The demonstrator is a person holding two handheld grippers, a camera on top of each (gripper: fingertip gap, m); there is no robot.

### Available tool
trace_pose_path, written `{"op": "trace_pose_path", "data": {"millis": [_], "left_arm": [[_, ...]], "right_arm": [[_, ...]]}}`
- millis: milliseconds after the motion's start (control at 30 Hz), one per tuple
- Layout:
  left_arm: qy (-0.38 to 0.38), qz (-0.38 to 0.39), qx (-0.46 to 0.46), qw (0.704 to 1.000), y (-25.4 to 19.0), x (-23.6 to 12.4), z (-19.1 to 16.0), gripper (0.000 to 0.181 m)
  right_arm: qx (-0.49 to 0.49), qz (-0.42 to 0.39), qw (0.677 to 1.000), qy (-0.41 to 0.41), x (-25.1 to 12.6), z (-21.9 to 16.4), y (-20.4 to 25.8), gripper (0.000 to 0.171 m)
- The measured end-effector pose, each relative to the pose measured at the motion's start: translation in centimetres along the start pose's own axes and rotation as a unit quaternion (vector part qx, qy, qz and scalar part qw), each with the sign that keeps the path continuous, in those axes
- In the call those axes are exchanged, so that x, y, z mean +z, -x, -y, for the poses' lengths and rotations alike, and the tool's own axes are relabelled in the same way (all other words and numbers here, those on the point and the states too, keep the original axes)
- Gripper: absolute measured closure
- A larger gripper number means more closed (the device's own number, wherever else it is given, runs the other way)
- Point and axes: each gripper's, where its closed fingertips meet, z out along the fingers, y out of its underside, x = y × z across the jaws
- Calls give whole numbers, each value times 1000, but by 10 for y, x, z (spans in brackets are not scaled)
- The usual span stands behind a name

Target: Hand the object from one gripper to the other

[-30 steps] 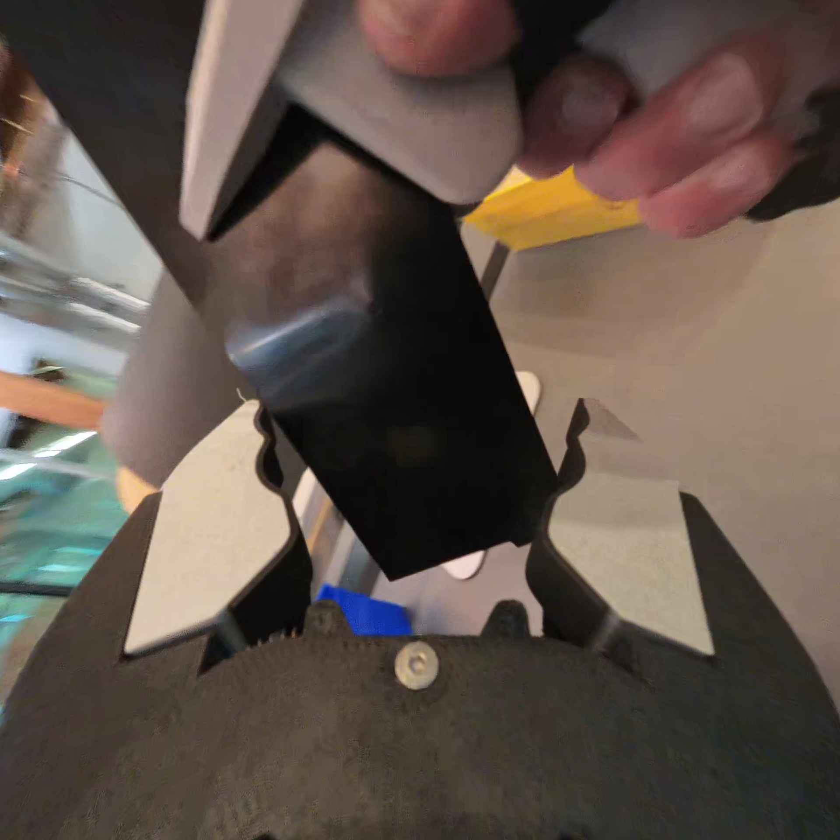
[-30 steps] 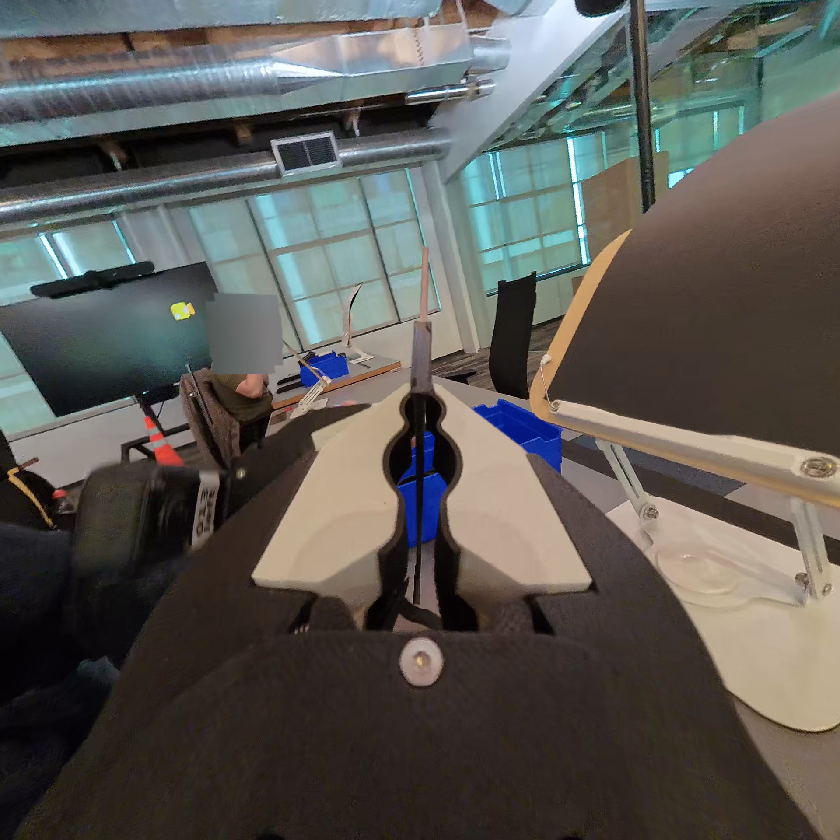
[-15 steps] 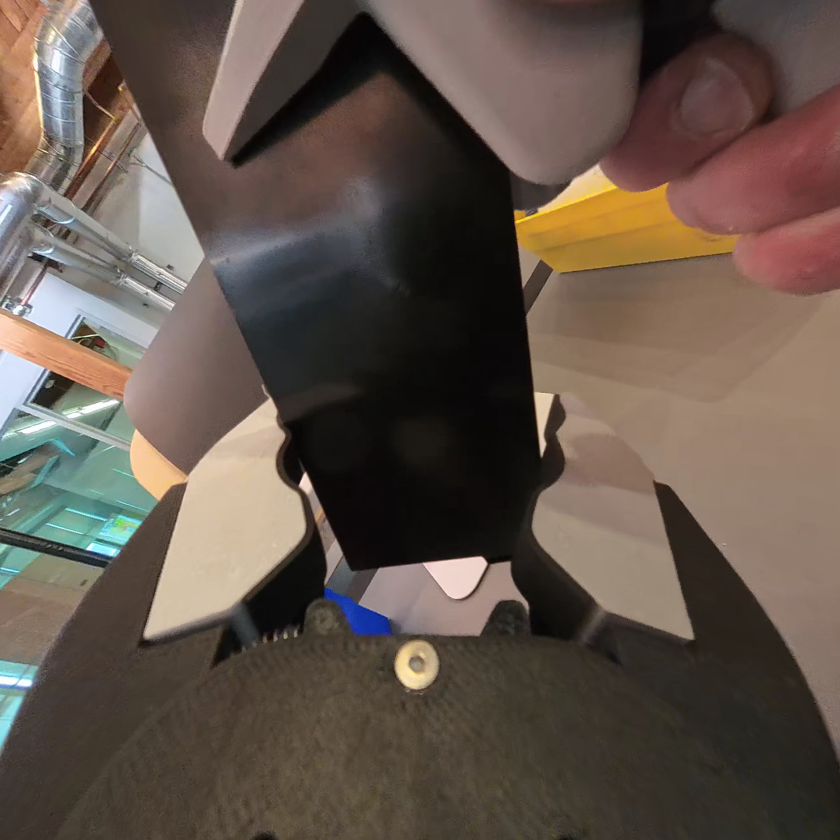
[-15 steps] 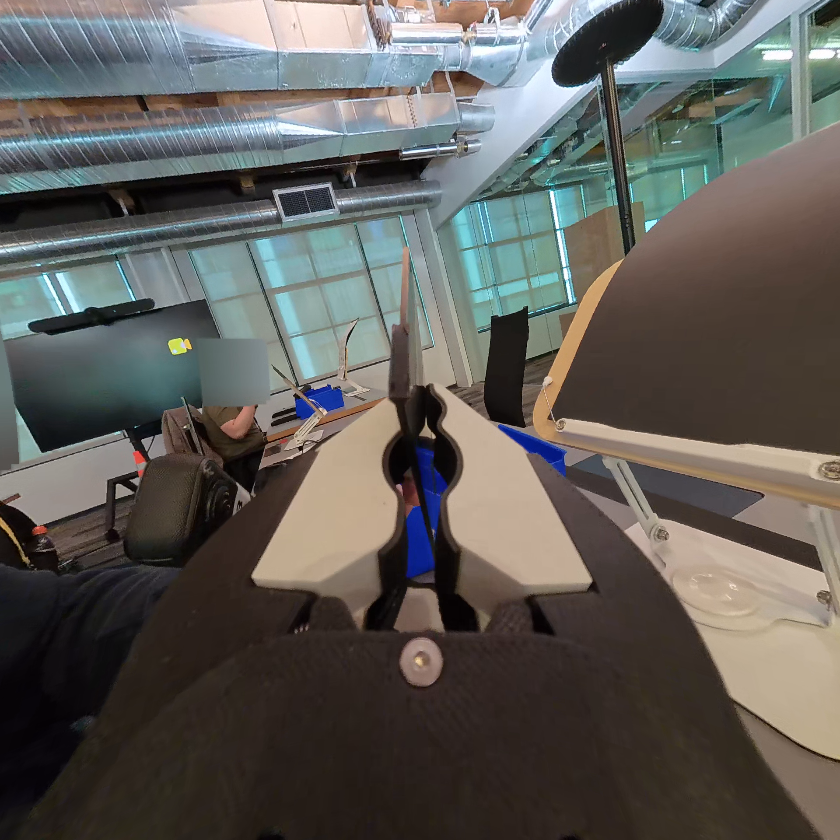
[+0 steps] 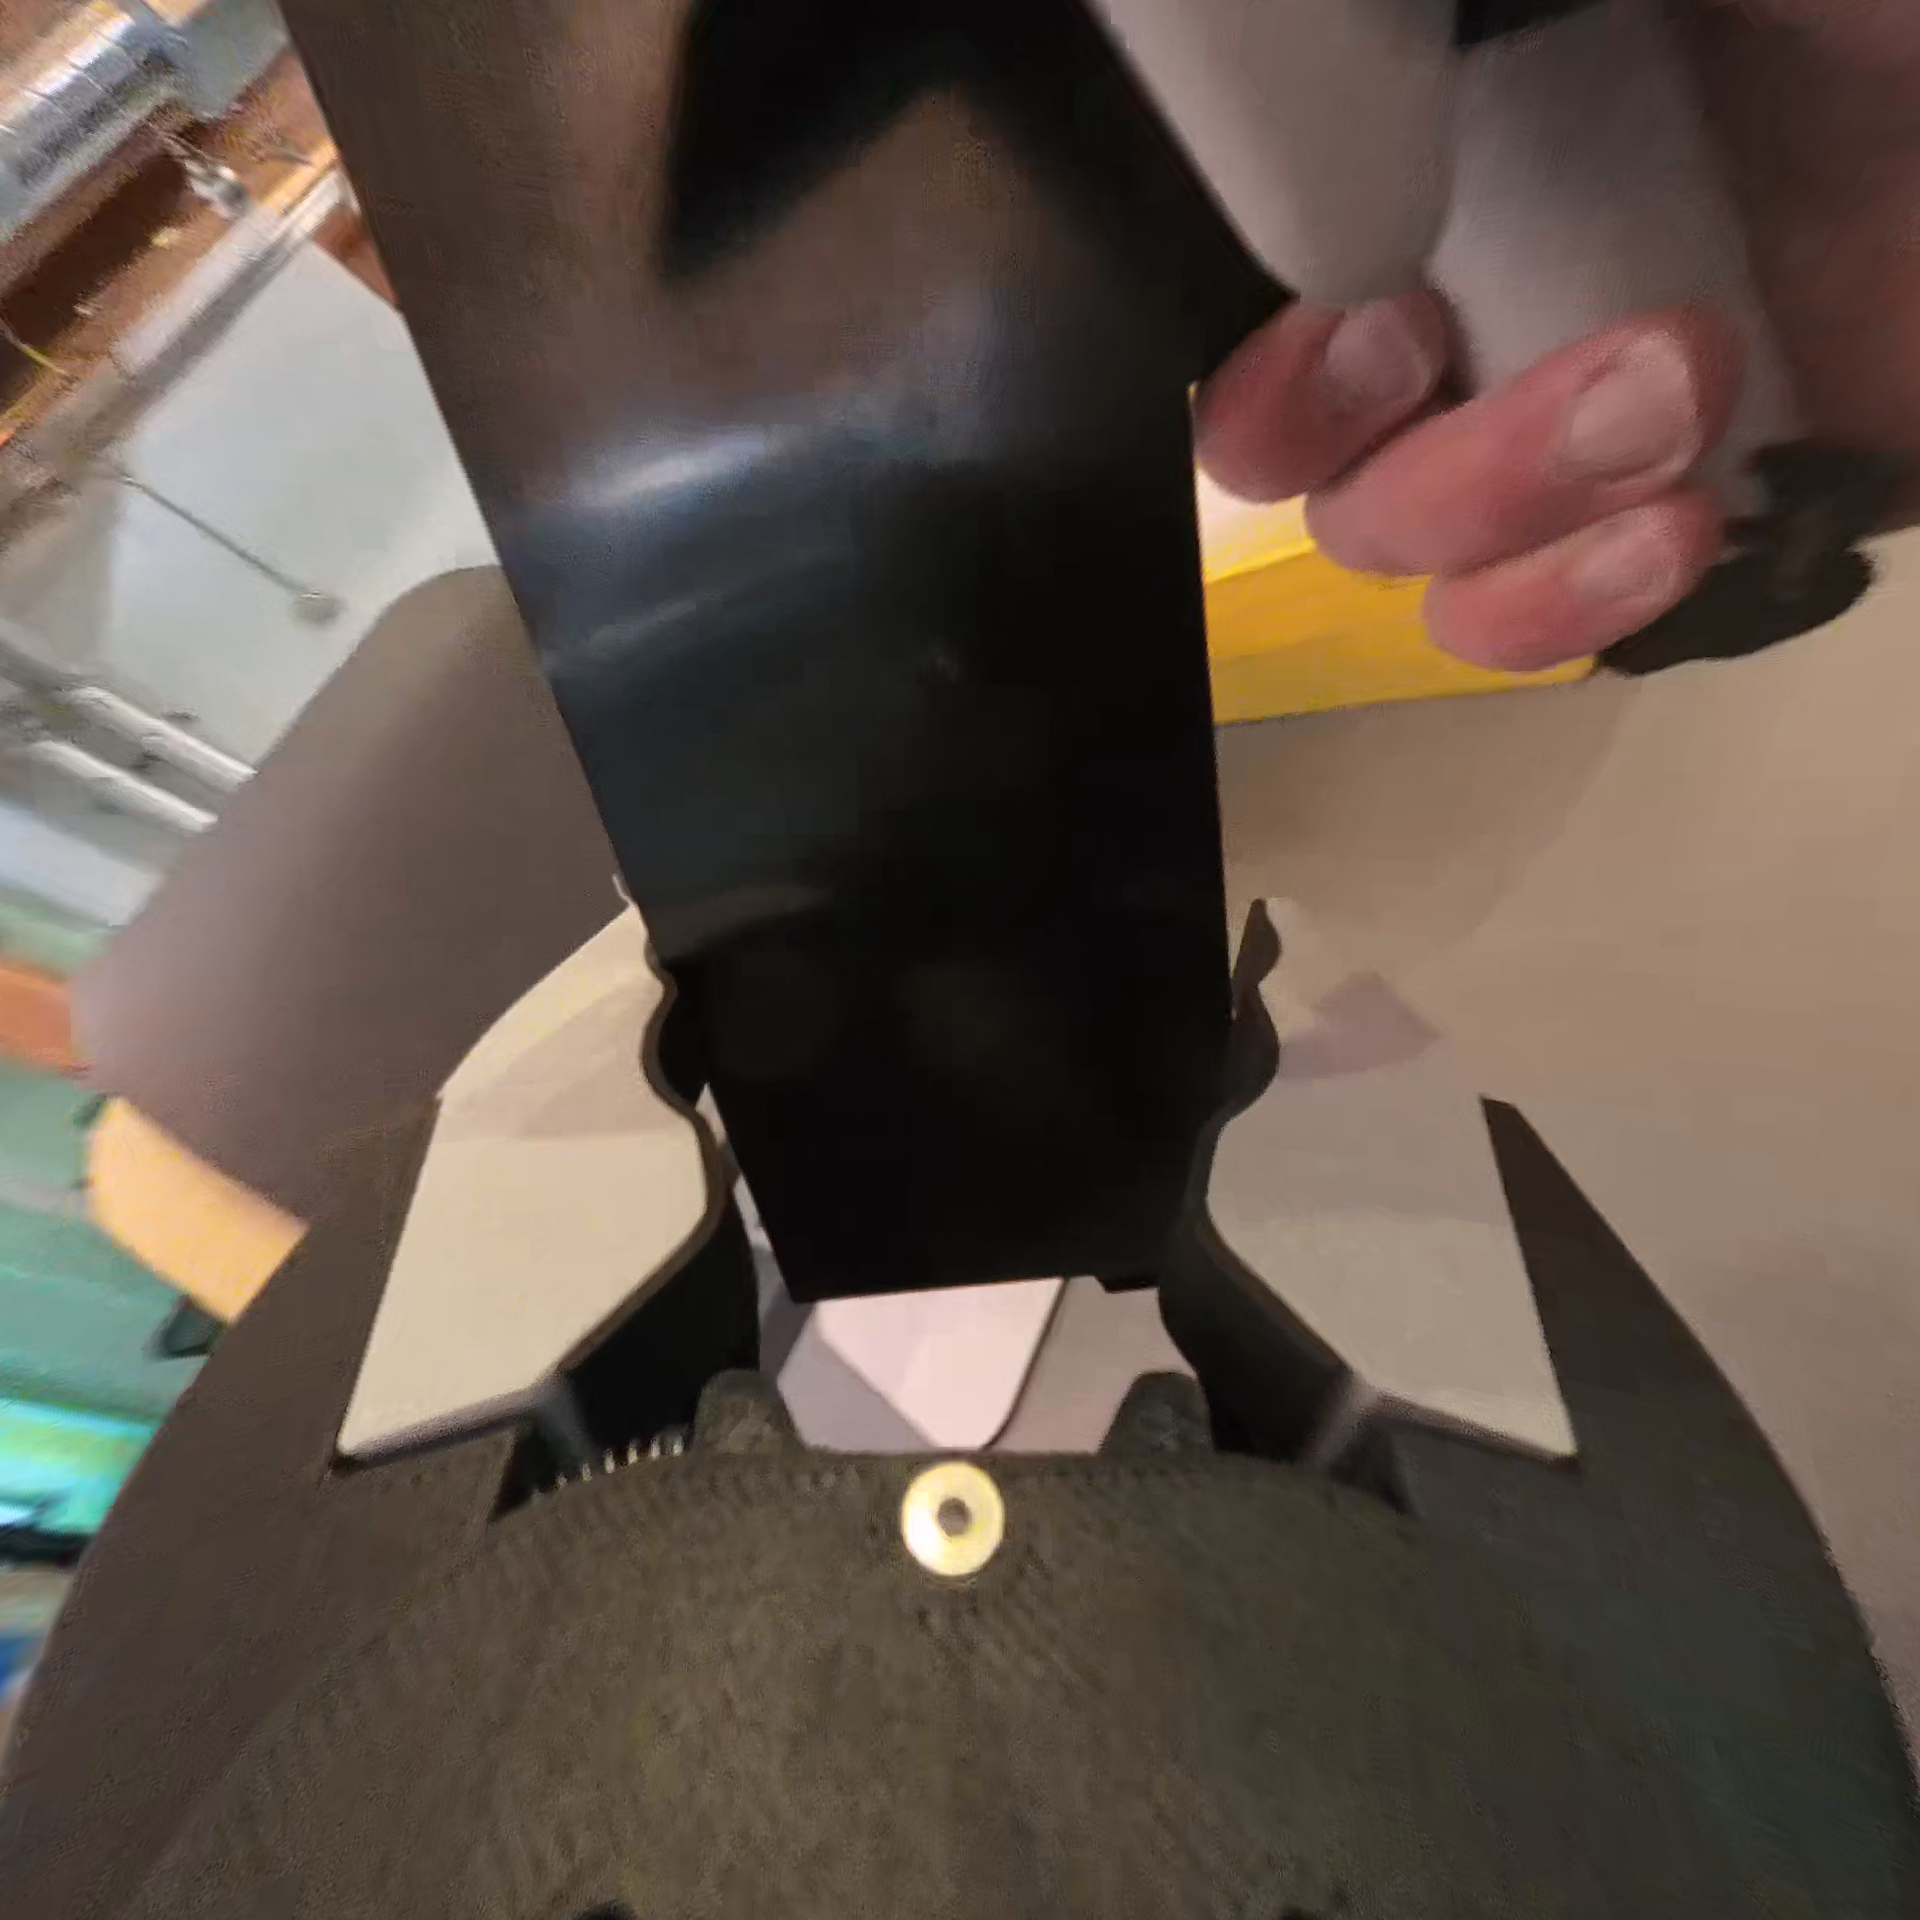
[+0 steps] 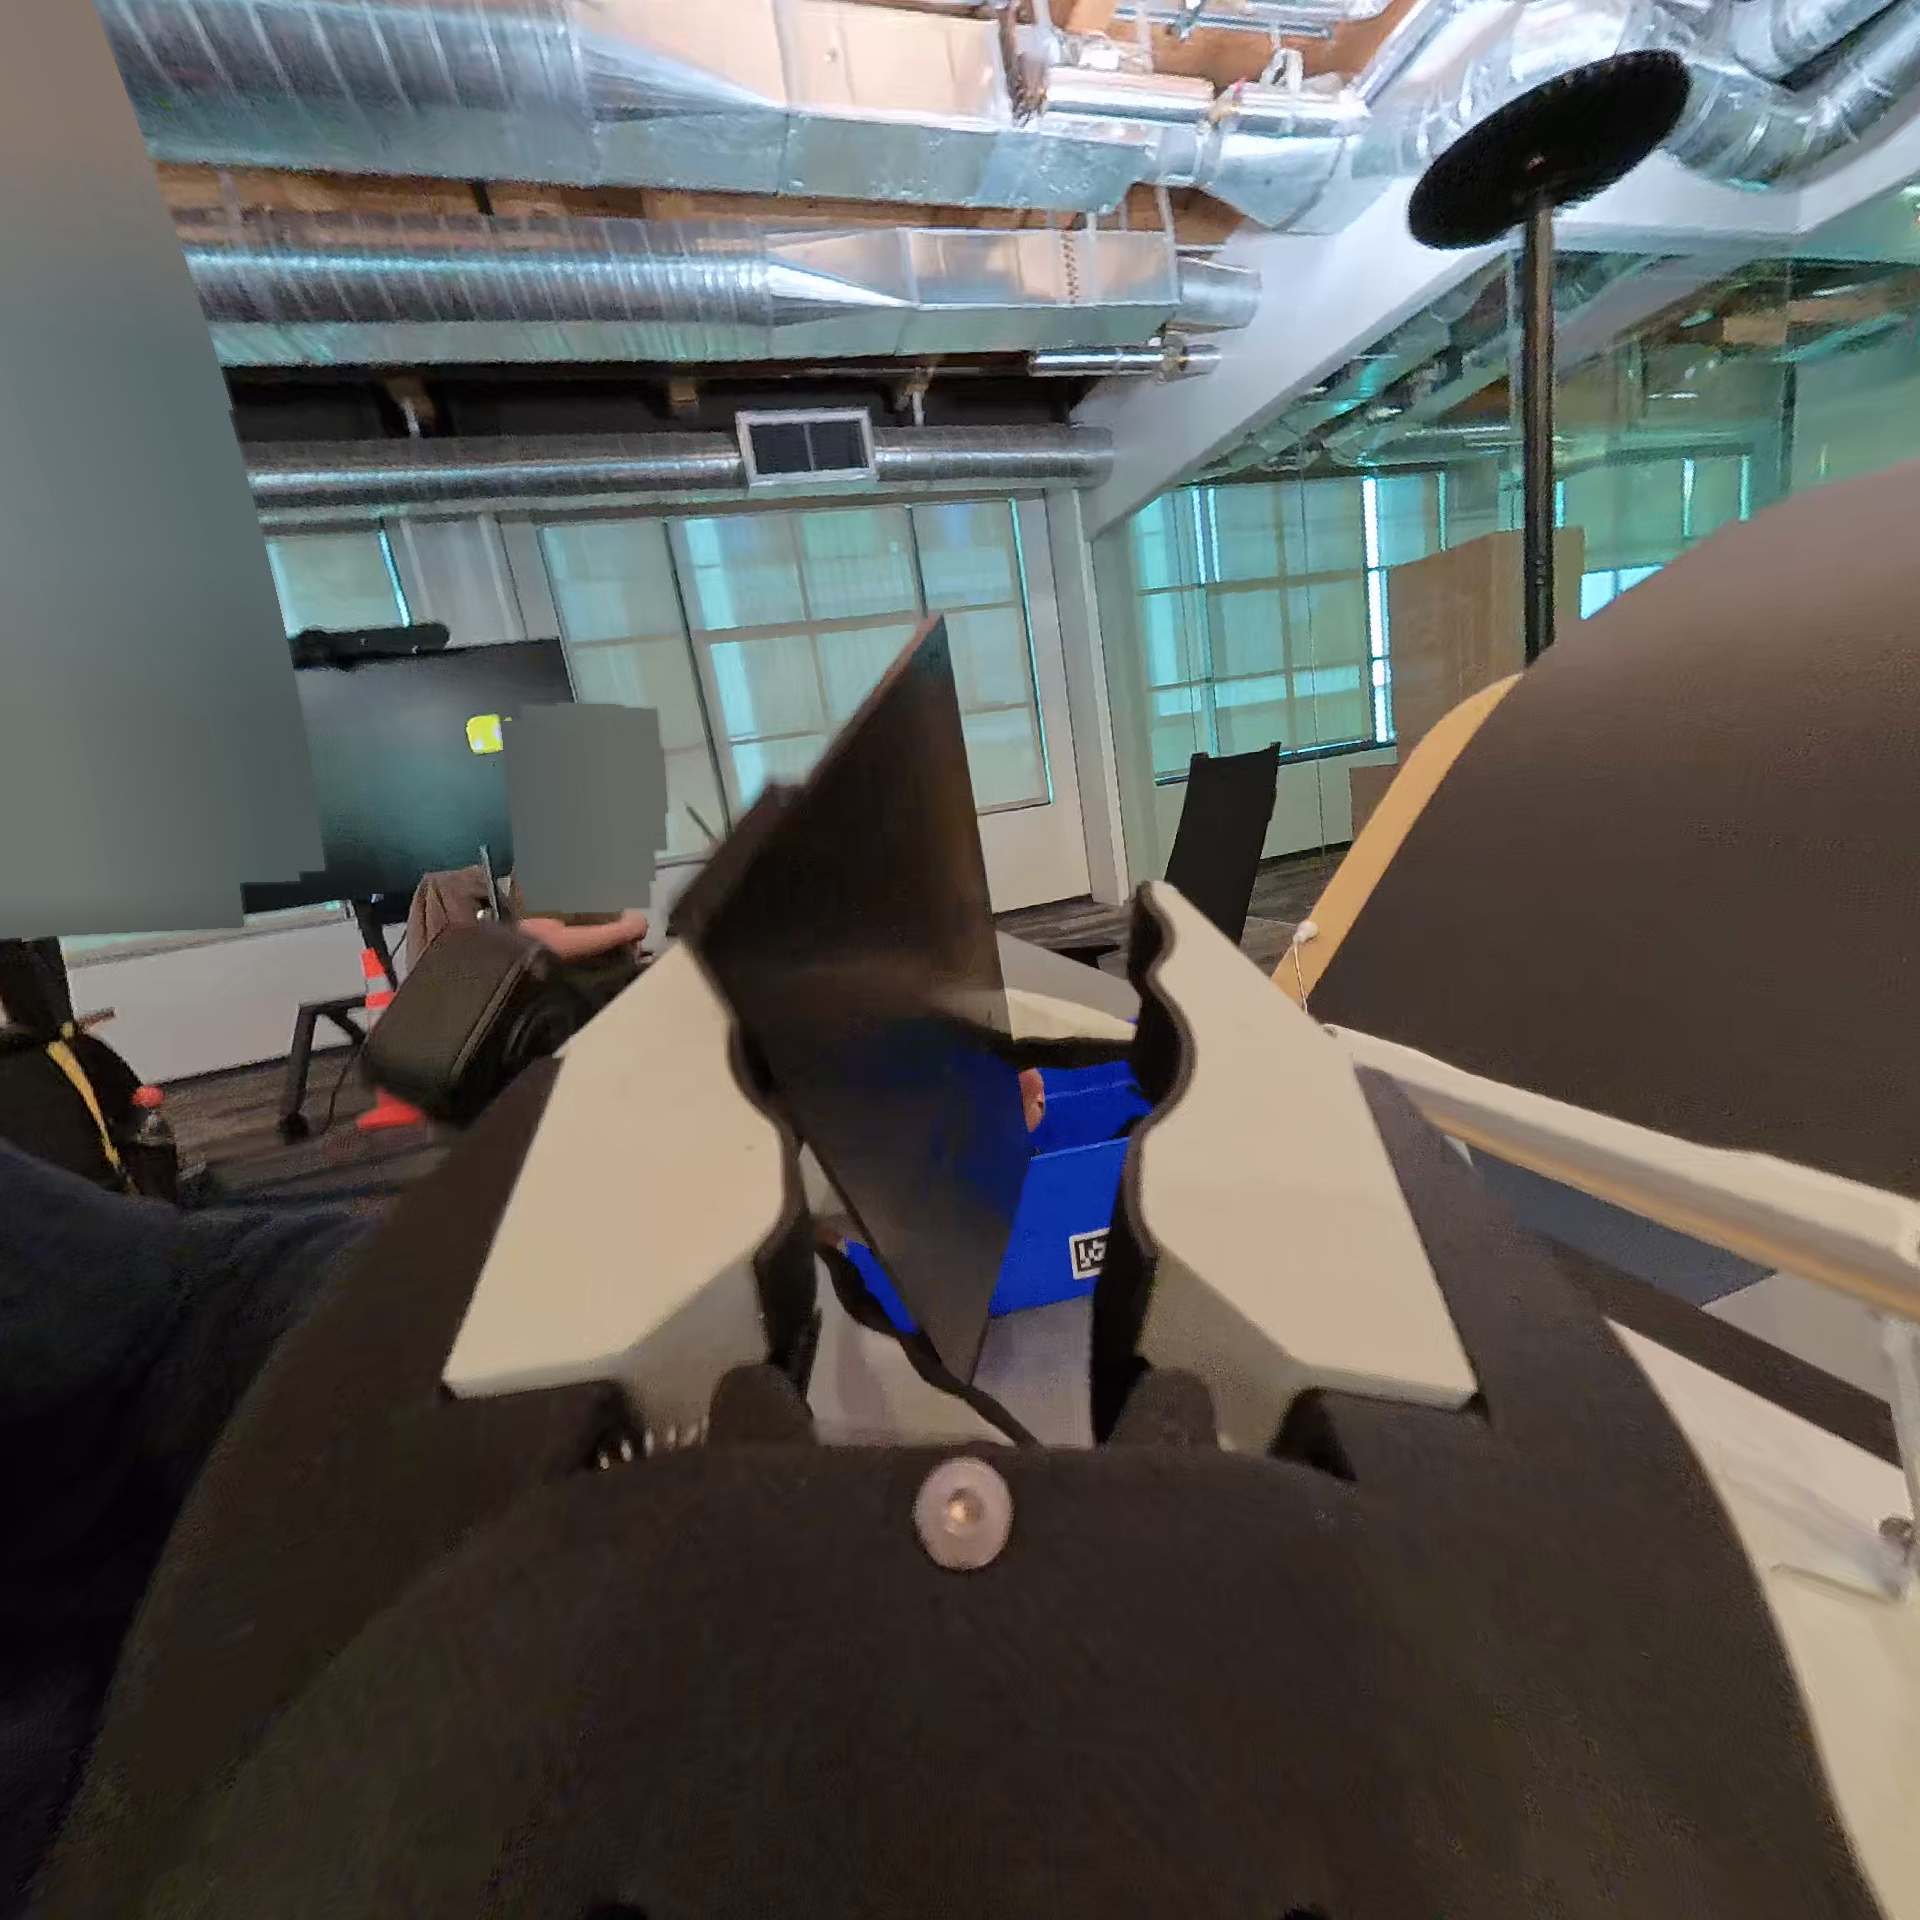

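Black plate (image 5: 894, 727) between left hand-held gripper (image 5: 956, 1081) fingers

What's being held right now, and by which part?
The black plate, apparently pinched across its long edges near one end by the left gripper; the right gripper is open around the other end.

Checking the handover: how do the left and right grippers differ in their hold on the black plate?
The left gripper pinches the black plate across its width, fingers against both edges. The right gripper stands open, and the plate leans loosely on one finger. The left views the plate's broad face, the right views it slanted. Both have the plate between their pale fingers.
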Motion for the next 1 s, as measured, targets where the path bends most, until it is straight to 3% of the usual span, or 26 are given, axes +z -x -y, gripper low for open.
{"op": "trace_pose_path", "data": {"millis": [100,233,433,533,633,1000], "left_arm": [[-37,-88,-82,992,-10,-6,7,83],[-109,-189,-177,960,-16,-23,25,83],[-132,-253,-188,940,-29,-31,29,83],[-133,-282,-184,932,-41,-34,32,83],[-132,-312,-180,923,-51,-37,33,83],[-147,-315,-203,915,-49,-39,33,84]], "right_arm": [[-12,48,999,8,-4,5,10,88],[-43,92,995,21,-13,13,19,73],[-39,132,987,83,4,-7,34,58],[-41,159,981,100,13,-18,45,62],[-36,189,976,104,15,-20,52,85],[-47,182,976,106,14,-18,48,86]]}}
